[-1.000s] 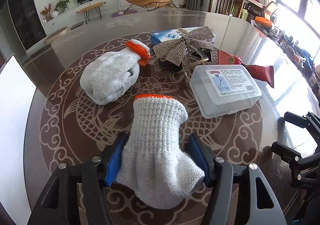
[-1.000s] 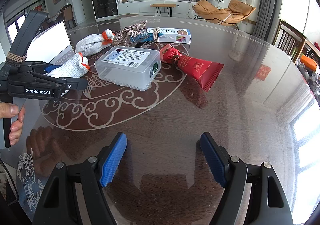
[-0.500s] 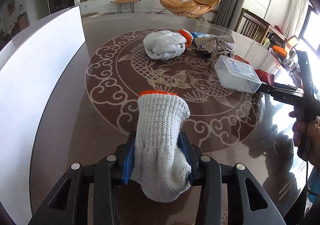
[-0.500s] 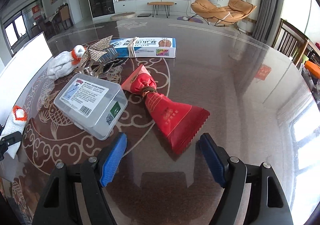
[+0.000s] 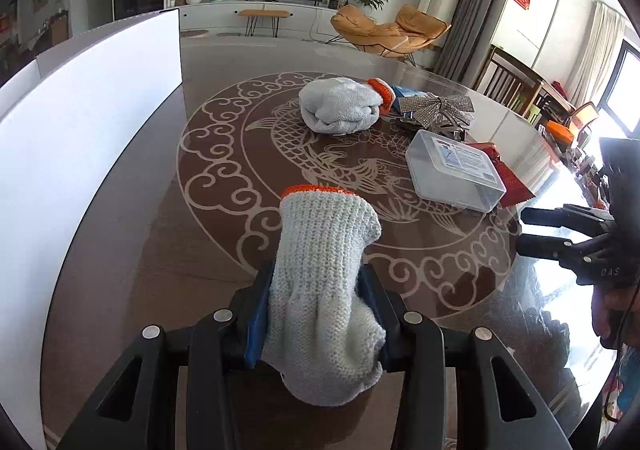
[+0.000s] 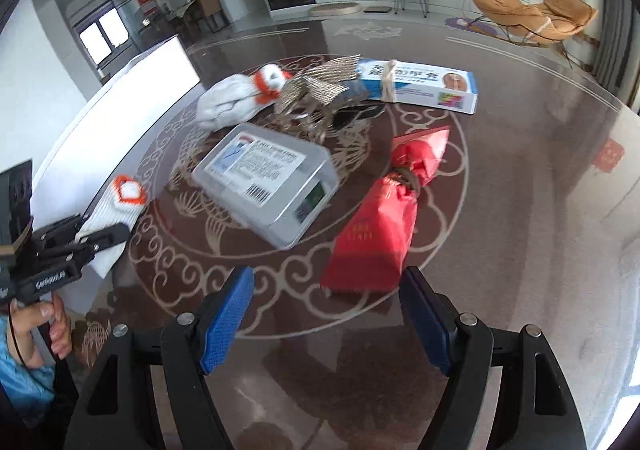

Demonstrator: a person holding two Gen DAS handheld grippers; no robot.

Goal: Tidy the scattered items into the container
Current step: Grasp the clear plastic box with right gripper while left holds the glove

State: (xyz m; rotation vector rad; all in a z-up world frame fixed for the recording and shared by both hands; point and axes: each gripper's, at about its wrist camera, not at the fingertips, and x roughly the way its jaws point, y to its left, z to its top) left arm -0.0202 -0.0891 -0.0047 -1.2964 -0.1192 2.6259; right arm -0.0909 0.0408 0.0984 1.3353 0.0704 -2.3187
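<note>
Left tool [image 5: 316,314] angled down, pinching knit glove [image 5: 324,274]; right tool [image 6: 326,314] spread, tilted down over table [image 6: 520,210].

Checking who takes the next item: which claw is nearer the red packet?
Right. The right claw hovers open just short of the red packet, fingers either side of its near end. The left claw, shut on a glove, is farther off, beyond the clear box.

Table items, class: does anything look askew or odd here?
Nothing is spilled or damaged. The clear plastic box lies at a slant, one corner over the red packet, and the second glove lies crumpled.
</note>
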